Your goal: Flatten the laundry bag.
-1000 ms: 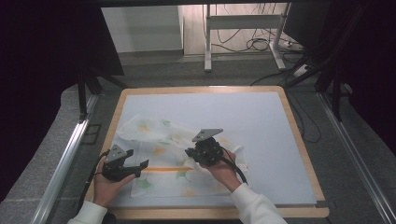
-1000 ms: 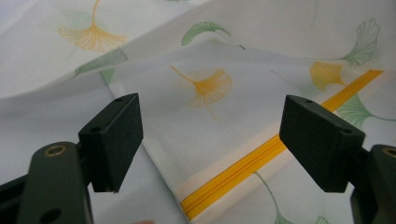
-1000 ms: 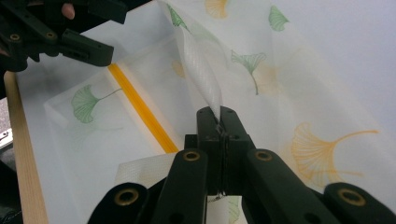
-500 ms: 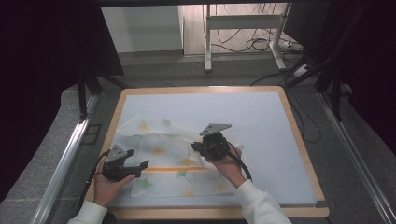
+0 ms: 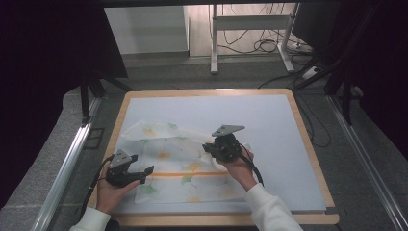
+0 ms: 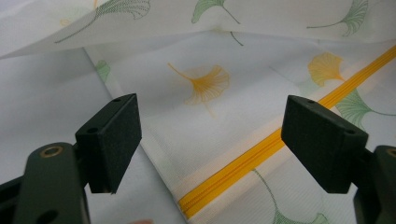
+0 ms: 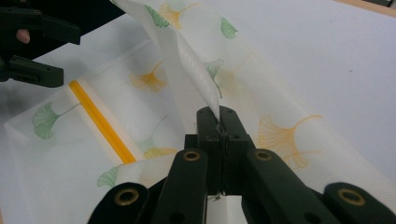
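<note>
Right hand-held gripper [image 7: 219,130] pinches cloth [image 7: 187,70] aloft; left hand-held gripper [image 6: 212,140] gapes low.

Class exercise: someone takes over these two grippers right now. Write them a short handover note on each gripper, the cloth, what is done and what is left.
Right gripper: jaws shut on the leaf-print cloth, holding one fold lifted off the table.
Left gripper: jaws open, over the cloth's near-left edge by the orange stripe, gripping nothing.
Done: one part raised and partly folded over.
Left, probably: close the left jaws on that edge, then finish the fold or spread.
</note>
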The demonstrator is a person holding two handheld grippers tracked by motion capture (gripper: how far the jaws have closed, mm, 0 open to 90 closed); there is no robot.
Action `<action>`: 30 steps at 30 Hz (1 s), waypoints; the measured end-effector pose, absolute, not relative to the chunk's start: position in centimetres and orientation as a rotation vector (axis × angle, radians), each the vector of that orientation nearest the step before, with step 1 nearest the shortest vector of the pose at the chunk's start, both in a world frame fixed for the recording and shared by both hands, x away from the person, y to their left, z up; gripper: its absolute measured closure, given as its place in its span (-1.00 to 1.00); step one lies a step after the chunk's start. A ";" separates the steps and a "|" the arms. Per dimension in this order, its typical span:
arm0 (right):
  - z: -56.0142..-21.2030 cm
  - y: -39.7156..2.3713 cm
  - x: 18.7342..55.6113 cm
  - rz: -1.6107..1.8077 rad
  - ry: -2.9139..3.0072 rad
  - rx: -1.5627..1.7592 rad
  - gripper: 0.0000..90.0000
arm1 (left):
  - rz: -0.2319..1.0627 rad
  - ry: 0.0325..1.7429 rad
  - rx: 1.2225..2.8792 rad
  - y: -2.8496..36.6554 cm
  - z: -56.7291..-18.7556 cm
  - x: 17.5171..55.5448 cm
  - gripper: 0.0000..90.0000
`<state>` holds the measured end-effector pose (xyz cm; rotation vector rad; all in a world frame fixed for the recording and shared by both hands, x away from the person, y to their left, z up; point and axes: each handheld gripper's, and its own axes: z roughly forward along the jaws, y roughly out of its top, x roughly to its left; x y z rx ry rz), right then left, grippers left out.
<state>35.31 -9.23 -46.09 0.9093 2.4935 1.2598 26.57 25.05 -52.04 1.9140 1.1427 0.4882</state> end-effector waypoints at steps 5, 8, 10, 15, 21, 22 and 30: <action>-46.2 -9.2 35.4 1.253 2.496 0.902 0.96 | 0.486 1.140 1.919 25.0 -52.1 26.6 -0.56; -46.3 -9.1 35.5 1.250 2.495 0.900 0.96 | 0.487 1.140 1.921 25.0 -52.1 26.6 -0.56; -46.4 -9.2 35.7 1.248 2.492 0.902 0.96 | 0.487 1.141 1.922 25.0 -52.1 26.6 -0.56; -46.4 -9.7 36.4 1.240 2.494 0.915 0.96 | 0.475 1.140 1.926 24.9 -52.1 26.7 -0.56; -46.4 -10.2 37.2 1.242 2.475 0.940 0.96 | 0.467 1.135 1.928 24.9 -52.1 26.7 -0.56; -46.4 -10.3 37.3 1.242 2.470 0.949 0.96 | 0.467 1.135 1.929 24.9 -52.2 26.7 -0.56; -46.6 -11.2 38.0 1.252 2.444 0.998 0.96 | 0.469 1.135 1.933 24.9 -52.2 26.7 -0.56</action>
